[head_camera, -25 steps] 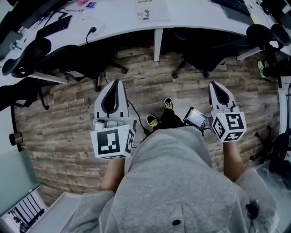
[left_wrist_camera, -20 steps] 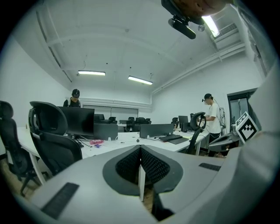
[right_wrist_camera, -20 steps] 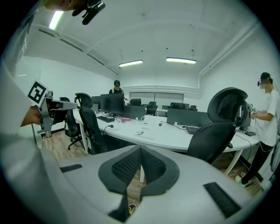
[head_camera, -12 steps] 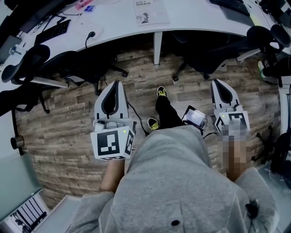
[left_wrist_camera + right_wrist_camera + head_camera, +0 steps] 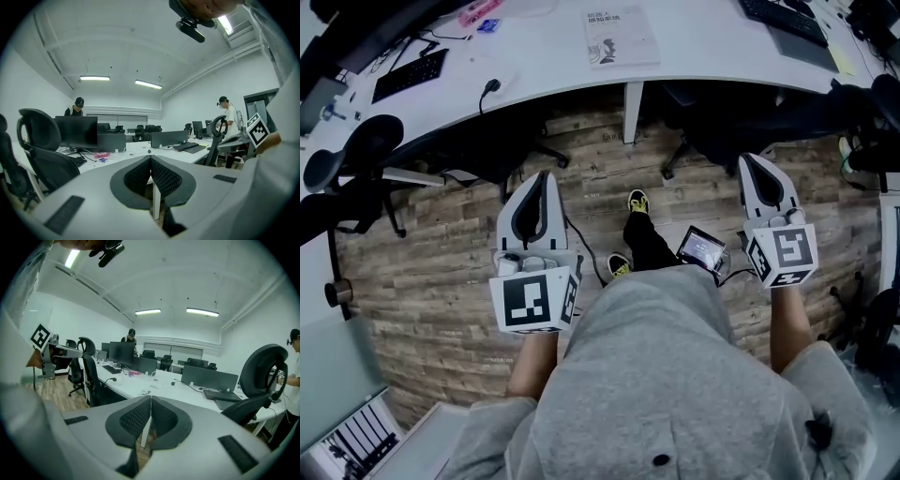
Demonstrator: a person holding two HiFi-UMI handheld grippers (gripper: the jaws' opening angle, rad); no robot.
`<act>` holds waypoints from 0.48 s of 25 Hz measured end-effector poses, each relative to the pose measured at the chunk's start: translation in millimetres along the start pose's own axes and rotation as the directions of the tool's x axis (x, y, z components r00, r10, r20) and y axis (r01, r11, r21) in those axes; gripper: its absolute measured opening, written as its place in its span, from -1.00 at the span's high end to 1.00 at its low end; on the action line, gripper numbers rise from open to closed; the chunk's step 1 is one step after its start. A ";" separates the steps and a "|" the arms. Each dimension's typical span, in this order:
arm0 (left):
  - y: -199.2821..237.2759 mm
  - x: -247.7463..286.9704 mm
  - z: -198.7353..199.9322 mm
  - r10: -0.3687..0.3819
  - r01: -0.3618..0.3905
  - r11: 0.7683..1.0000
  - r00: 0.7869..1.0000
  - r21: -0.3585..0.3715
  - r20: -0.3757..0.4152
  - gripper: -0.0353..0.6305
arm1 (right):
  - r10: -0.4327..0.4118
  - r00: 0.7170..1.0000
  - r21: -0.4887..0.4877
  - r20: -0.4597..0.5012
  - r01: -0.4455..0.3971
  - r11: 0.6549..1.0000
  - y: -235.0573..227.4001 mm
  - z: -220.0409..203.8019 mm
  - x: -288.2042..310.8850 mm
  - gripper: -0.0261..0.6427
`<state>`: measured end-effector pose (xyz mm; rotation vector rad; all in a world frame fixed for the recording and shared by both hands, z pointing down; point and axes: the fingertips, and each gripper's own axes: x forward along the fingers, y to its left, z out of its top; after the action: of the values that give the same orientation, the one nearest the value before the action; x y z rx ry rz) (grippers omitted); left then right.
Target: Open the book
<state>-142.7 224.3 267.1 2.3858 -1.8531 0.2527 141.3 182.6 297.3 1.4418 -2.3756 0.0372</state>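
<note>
Over on the white counter the book lies closed and untouched, with the left claw and right claw both pinched shut on nothing, well short of the book above the wood floor, so basically the whole job's left.

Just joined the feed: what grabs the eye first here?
The left hand-held gripper and right hand-held gripper, both white, shut and empty, point forward above the wood floor on either side of the person's grey hoodie. Ahead of them, the closed book lies on the curved white desk, untouched by either.
</note>
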 end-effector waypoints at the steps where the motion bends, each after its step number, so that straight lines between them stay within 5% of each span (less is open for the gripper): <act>1: 2.0 6.1 0.2 0.003 -0.003 1.000 1.000 0.000 -0.004 0.87 | 0.005 1.000 0.000 0.006 -0.005 1.000 -2.5 3.6 6.7 0.84; 12: 21.4 82.9 2.0 0.016 -0.017 1.000 0.999 -0.002 -0.051 0.87 | 0.086 0.995 0.053 0.057 -0.089 0.995 -18.7 44.0 80.2 0.84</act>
<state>-143.2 139.8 281.1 2.3404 -1.8504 0.3103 111.5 96.1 278.5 1.3796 -2.4996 0.0879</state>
